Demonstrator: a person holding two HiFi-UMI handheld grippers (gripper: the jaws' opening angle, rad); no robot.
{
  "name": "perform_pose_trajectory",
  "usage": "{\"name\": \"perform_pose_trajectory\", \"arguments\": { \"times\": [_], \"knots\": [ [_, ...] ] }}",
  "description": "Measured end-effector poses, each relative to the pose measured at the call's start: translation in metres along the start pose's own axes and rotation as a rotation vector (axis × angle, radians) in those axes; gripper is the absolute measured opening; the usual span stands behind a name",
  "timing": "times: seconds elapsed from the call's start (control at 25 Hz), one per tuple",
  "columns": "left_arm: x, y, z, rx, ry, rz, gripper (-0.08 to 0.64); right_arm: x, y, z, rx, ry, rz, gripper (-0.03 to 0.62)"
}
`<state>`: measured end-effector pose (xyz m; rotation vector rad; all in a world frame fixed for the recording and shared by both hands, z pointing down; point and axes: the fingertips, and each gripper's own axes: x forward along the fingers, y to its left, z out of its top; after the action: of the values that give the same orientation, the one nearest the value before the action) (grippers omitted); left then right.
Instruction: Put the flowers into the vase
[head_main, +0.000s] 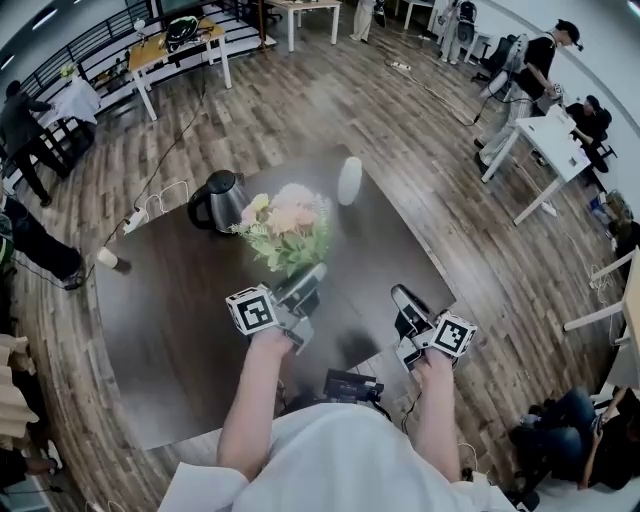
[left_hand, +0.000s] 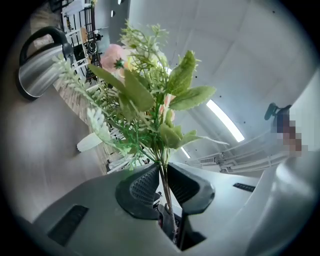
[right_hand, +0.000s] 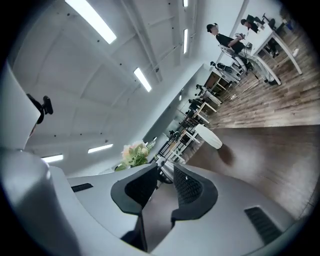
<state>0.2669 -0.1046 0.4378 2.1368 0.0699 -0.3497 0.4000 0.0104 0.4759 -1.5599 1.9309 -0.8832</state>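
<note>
A bunch of pink and yellow artificial flowers with green leaves hangs over the middle of the dark table. My left gripper is shut on its thin stems, which run between the ribbed pads in the left gripper view, where the flowers rise above the gripper. The white vase stands upright at the table's far edge, beyond and right of the bunch. My right gripper hovers over the table's near right part, its jaws slightly apart with nothing between them. The right gripper view also shows the vase.
A steel kettle stands left of the flowers at the table's far left. A dark device lies at the table's near edge. White desks with people are at the right, and another table at the far left.
</note>
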Motion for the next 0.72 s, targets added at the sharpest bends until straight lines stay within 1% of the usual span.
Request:
{"name": "perform_pose_trajectory", "arguments": {
  "times": [0.2, 0.28, 0.4, 0.48, 0.56, 0.64, 0.72],
  "knots": [
    [0.003, 0.014, 0.025, -0.002, -0.010, -0.012, 0.055, 0.037, -0.002, 0.006, -0.053, 0.034, -0.022, 0.077],
    [0.002, 0.023, 0.033, -0.011, -0.014, -0.016, 0.055, 0.053, -0.004, 0.003, -0.048, 0.048, -0.025, 0.077],
    [-0.004, 0.035, 0.035, -0.045, -0.025, 0.007, 0.055, 0.067, -0.010, -0.005, -0.038, 0.084, -0.034, 0.078],
    [-0.007, 0.041, 0.038, -0.051, -0.034, 0.017, 0.055, 0.076, -0.014, -0.005, -0.040, 0.102, -0.033, 0.083],
    [-0.007, 0.043, 0.044, -0.041, -0.043, 0.018, 0.055, 0.082, -0.024, -0.003, -0.039, 0.117, -0.045, 0.086],
    [-0.006, 0.045, 0.053, -0.015, -0.055, 0.021, 0.055, 0.089, -0.039, -0.001, -0.029, 0.134, -0.058, 0.094],
    [-0.003, 0.050, 0.066, 0.014, -0.072, 0.035, 0.055, 0.102, -0.054, 0.000, -0.013, 0.154, -0.038, 0.104]
  ]
}}
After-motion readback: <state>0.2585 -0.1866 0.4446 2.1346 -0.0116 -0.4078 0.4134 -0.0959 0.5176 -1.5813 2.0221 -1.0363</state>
